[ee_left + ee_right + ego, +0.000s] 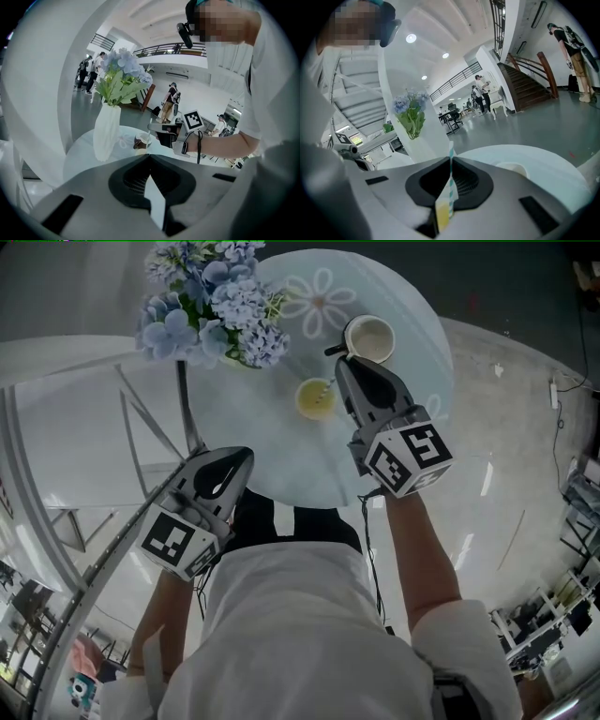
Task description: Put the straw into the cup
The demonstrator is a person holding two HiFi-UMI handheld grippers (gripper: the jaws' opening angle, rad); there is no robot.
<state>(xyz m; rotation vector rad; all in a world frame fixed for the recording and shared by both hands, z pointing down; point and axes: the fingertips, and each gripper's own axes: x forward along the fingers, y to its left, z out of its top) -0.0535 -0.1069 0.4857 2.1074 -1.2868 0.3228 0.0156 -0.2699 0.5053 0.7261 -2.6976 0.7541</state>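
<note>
Table [403, 306] of round glass is topped by a yellow cup [316, 399]. Right gripper [338, 358] is clamped on a thin teal-and-white striped straw [450, 176], held upright above that cup. Left gripper [150, 157] is closed, empty.

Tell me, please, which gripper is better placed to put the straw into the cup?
Right. The right gripper is shut on the striped straw, directly over the yellow cup. The left gripper is shut on nothing, back by the table edge.
</note>
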